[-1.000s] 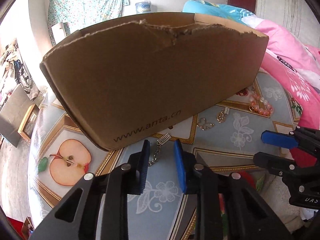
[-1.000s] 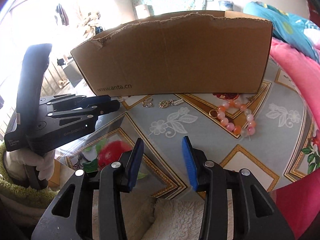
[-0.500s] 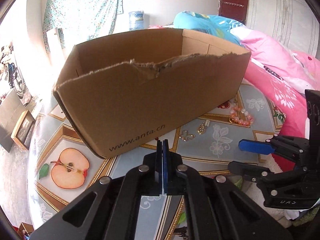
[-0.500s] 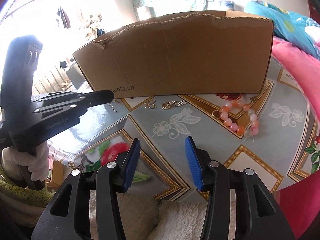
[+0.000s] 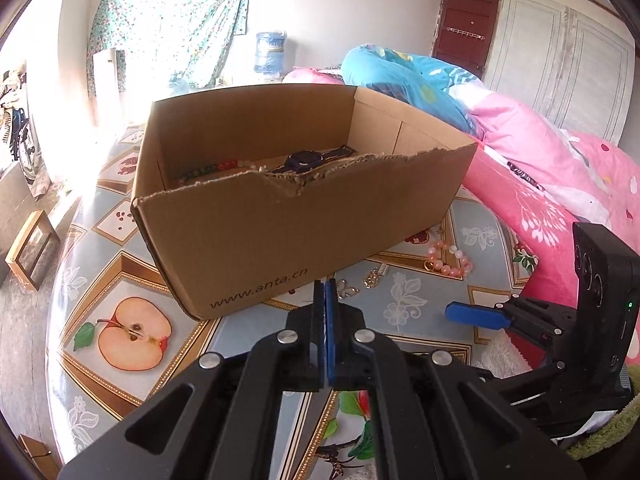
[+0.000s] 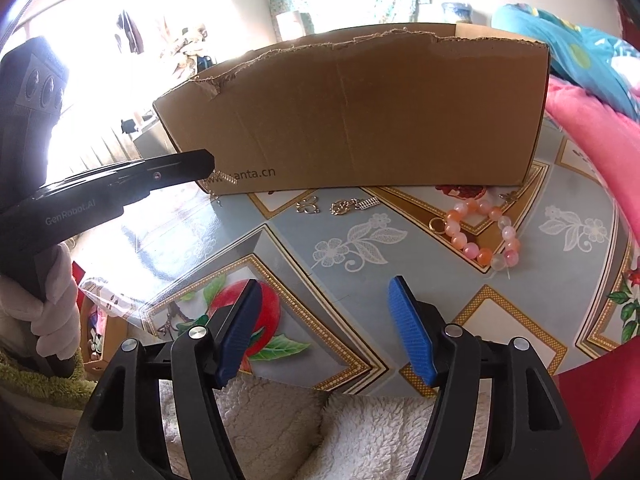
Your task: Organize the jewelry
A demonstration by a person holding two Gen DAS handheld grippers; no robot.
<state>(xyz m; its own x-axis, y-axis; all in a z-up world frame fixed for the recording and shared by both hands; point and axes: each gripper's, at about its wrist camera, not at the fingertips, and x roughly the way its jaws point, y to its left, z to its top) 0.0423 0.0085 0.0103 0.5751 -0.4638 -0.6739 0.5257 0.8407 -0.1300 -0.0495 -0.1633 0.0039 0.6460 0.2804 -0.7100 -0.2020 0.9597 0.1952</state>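
Note:
A brown cardboard box [image 5: 304,232] stands on the patterned table, with a dark watch [image 5: 308,159] and a bead string [image 5: 208,168] inside. My left gripper [image 5: 325,292] is raised before the box's near wall. It is shut on a small silver chain [image 6: 226,178], which dangles from its tip in the right wrist view. My right gripper [image 6: 325,282] hovers over the near table edge; its jaws are opening with nothing between them. A pink bead bracelet [image 6: 480,236], a gold ring [image 6: 436,224], a silver clasp [image 6: 307,208] and a chain pendant [image 6: 354,204] lie before the box [image 6: 360,120].
Pink and blue bedding [image 5: 540,168] rises just right of the table. A picture frame [image 5: 28,248] leans on the floor at the left. White fleece [image 6: 320,420] lies under the right gripper. A gloved hand [image 6: 48,312] holds the left tool.
The left gripper shut on the silver chain and rose, so the box's inside now shows. The right gripper stayed in place while its jaws widened.

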